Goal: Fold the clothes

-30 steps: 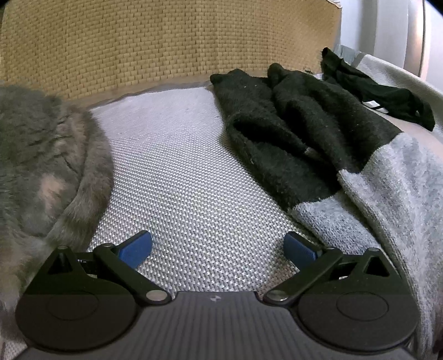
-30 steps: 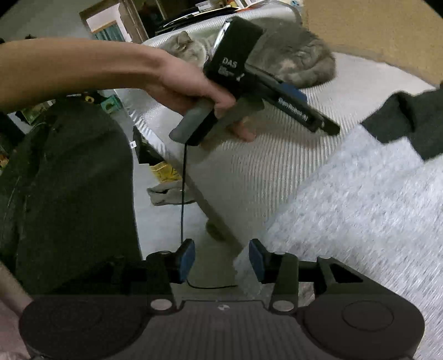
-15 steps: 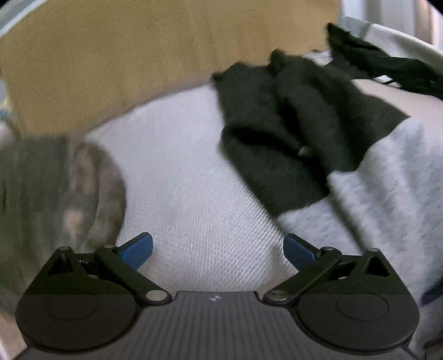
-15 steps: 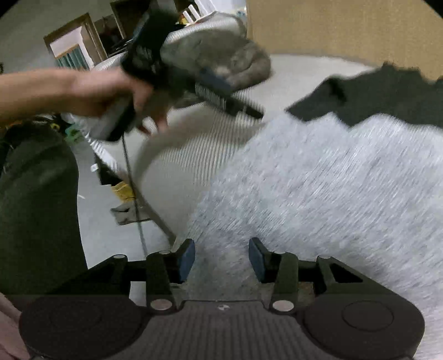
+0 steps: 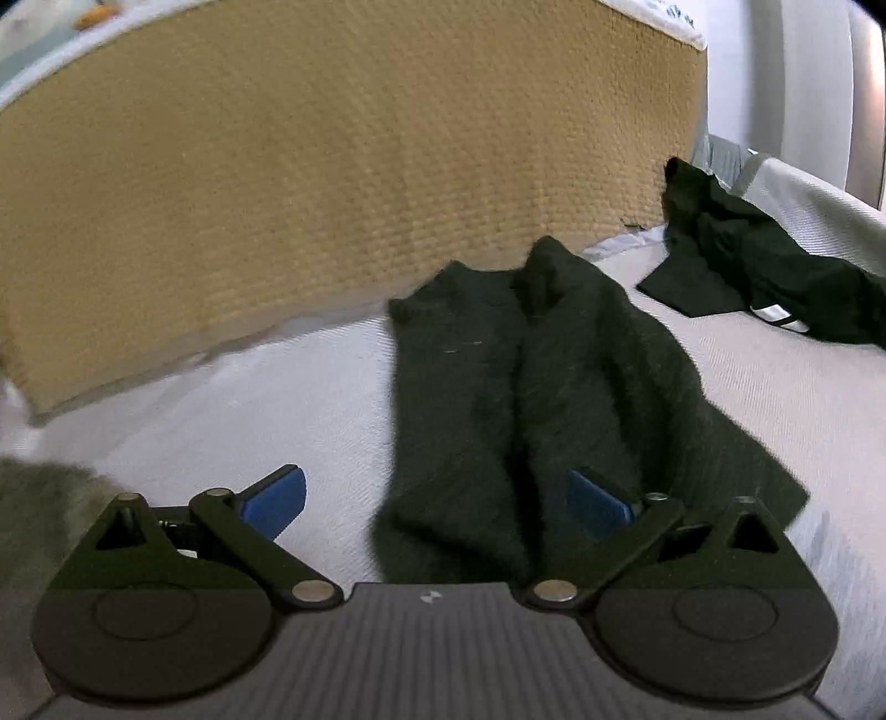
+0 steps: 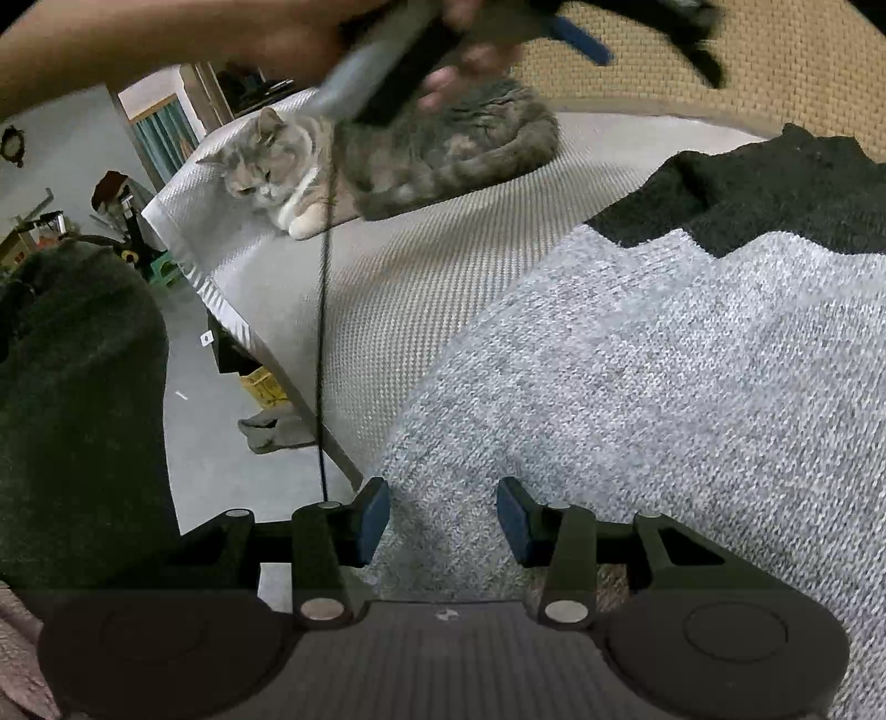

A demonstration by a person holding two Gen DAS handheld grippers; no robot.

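Note:
A knit sweater lies on the white bed. Its black upper part [image 5: 531,399] lies bunched in folds in the left wrist view. Its grey lower part [image 6: 664,387] fills the right wrist view. My left gripper [image 5: 437,498] is open and empty, low over the black part, its right finger next to a fold. My right gripper [image 6: 443,515] is open, its fingers astride the grey hem at the bed's near edge. The left gripper also shows, blurred, at the top of the right wrist view [image 6: 498,33].
A grey cat [image 6: 398,155] lies on the bed to the left of the sweater. A tan woven headboard [image 5: 332,194] stands behind. Another black garment [image 5: 775,277] lies at the far right. The bed edge [image 6: 266,354] drops to the floor on the left.
My left gripper has swung right and forward, from beside the cat to over the black part. My right gripper has moved from off the bed edge onto the grey hem.

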